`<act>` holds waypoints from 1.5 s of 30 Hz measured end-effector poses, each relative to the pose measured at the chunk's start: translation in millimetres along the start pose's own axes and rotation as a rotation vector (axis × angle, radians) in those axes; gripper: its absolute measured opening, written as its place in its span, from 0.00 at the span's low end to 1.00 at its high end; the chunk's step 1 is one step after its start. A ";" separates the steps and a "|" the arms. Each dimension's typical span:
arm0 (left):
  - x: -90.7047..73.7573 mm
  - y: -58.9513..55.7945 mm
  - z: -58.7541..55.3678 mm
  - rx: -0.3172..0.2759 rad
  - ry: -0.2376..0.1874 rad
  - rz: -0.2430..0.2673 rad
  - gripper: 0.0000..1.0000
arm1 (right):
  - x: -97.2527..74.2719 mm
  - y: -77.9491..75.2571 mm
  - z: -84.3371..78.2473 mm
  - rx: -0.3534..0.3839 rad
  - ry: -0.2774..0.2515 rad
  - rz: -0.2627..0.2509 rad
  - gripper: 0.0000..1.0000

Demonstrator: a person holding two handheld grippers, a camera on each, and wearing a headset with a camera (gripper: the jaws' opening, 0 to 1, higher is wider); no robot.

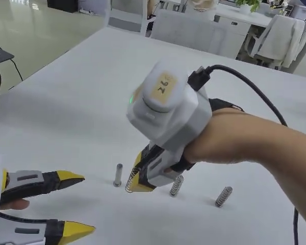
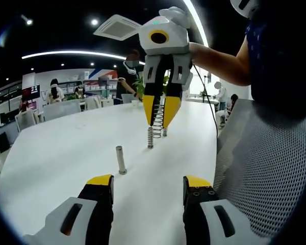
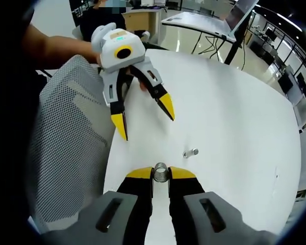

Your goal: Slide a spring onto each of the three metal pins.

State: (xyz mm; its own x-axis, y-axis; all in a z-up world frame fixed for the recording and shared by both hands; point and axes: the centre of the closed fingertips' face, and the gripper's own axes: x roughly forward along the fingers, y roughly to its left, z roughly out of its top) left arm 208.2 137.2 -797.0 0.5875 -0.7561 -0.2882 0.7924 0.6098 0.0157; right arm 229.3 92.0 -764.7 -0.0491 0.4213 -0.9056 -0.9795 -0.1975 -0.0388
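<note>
Atop the right claw [image 1: 140, 181] — spring [image 1: 129, 182] pinched — a sticker [image 1: 163, 87] reads "26".

Your right gripper [image 3: 160, 178] pinched a spring [image 3: 160, 171] end-on between its yellow tips; a metal pin [image 3: 190, 152] sat just beyond on the white table [image 3: 234, 117], your left gripper [image 3: 146, 124] spread wide opposite.

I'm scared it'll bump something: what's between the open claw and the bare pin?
Only bare table between left gripper and pin, in the left gripper view.
</note>
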 end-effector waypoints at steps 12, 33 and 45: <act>-8.7 11.2 -5.6 0.001 0.008 0.047 0.51 | -7.7 -25.5 8.3 0.004 -0.008 -0.050 0.09; -12.5 12.8 -12.2 -0.003 0.021 0.047 0.51 | 18.5 -54.7 16.9 -0.007 0.014 -0.065 0.09; -12.6 12.9 -13.3 -0.005 0.021 0.043 0.51 | 30.9 -54.3 15.0 -0.003 0.033 -0.045 0.09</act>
State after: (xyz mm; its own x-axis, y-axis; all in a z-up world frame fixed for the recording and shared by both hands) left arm 208.8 157.7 -805.9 0.6174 -0.7241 -0.3073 0.7658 0.6426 0.0241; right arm 278.0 129.0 -784.2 0.0018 0.4005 -0.9163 -0.9800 -0.1817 -0.0813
